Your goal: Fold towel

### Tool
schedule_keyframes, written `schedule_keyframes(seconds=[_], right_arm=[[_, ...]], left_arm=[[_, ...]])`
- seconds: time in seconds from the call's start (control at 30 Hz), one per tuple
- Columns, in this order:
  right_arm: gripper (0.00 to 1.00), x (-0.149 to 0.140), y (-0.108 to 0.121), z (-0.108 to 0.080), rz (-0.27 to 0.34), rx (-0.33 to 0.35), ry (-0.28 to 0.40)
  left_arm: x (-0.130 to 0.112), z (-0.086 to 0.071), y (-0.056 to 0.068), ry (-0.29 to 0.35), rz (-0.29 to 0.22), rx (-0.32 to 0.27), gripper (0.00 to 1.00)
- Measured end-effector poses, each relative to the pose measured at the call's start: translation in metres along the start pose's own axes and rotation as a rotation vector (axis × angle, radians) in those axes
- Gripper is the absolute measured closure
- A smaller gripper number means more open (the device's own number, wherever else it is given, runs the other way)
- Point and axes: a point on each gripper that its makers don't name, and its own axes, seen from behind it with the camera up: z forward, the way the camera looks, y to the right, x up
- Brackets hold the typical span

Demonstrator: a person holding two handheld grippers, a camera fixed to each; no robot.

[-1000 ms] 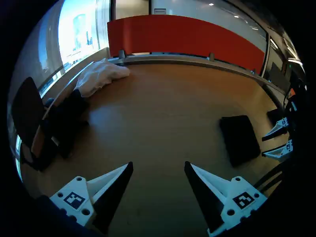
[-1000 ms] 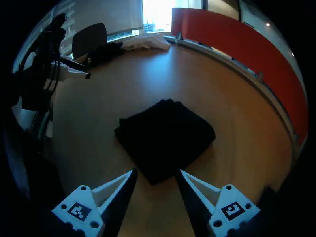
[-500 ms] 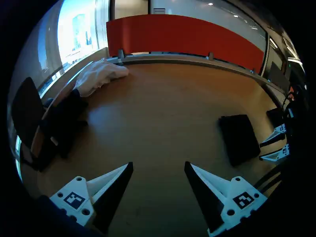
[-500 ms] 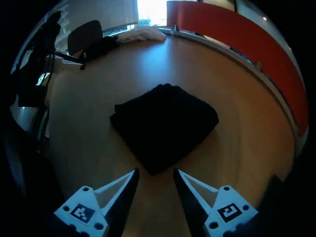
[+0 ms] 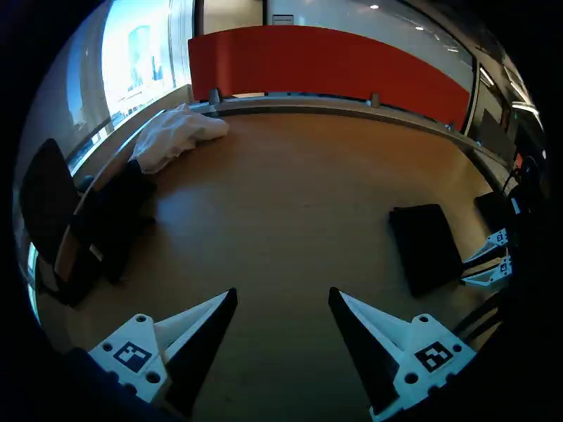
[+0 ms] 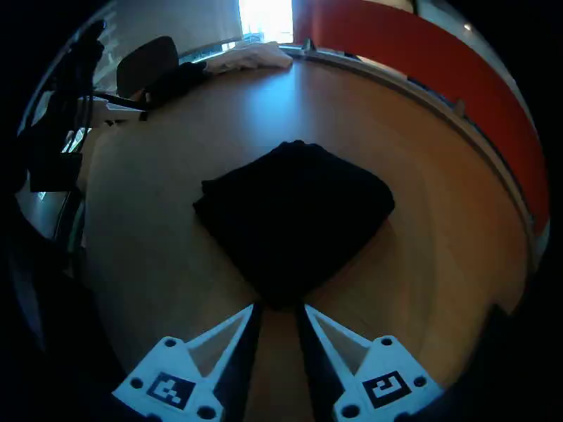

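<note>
A black folded towel (image 6: 295, 211) lies flat on the wooden table (image 6: 436, 232); in the left gripper view the towel (image 5: 424, 246) sits at the right. My right gripper (image 6: 278, 309) is at the towel's near corner, its fingers drawn close with a narrow gap, the corner tip just between the fingertips. The right gripper (image 5: 495, 255) also appears beside the towel's right edge. My left gripper (image 5: 281, 295) hovers wide open over bare table, holding nothing. The left gripper (image 6: 130, 109) is far off at the upper left.
A crumpled white cloth (image 5: 179, 132) lies at the table's far left corner, with dark cloth (image 5: 116, 204) and a chair (image 5: 42, 193) nearer. A red partition (image 5: 331, 63) runs behind the table's rear edge. A window (image 5: 137, 60) is on the left.
The right gripper has moved forward and down to the towel's near corner, and its fingers have narrowed. The left gripper has stayed still and open.
</note>
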Motion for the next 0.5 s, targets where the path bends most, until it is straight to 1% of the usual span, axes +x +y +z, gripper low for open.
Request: schedule_keyframes(seconds=[0.17, 0.27, 0.5], right_arm=[[0.88, -0.0007, 0.0045, 0.0003, 0.011, -0.016, 0.004], [0.88, 0.0003, 0.0079, 0.0008, 0.022, -0.027, 0.011], [0.89, -0.0005, 0.0068, 0.0004, 0.031, -0.017, 0.018]], left_arm=[[0.0001, 0.0009, -0.0004, 0.0, 0.001, 0.0, 0.03], [0.0004, 0.0013, -0.0002, -0.001, 0.0, 0.0, 0.03], [-0.0009, 0.0011, 0.0001, -0.002, 0.0, 0.001, 0.04]])
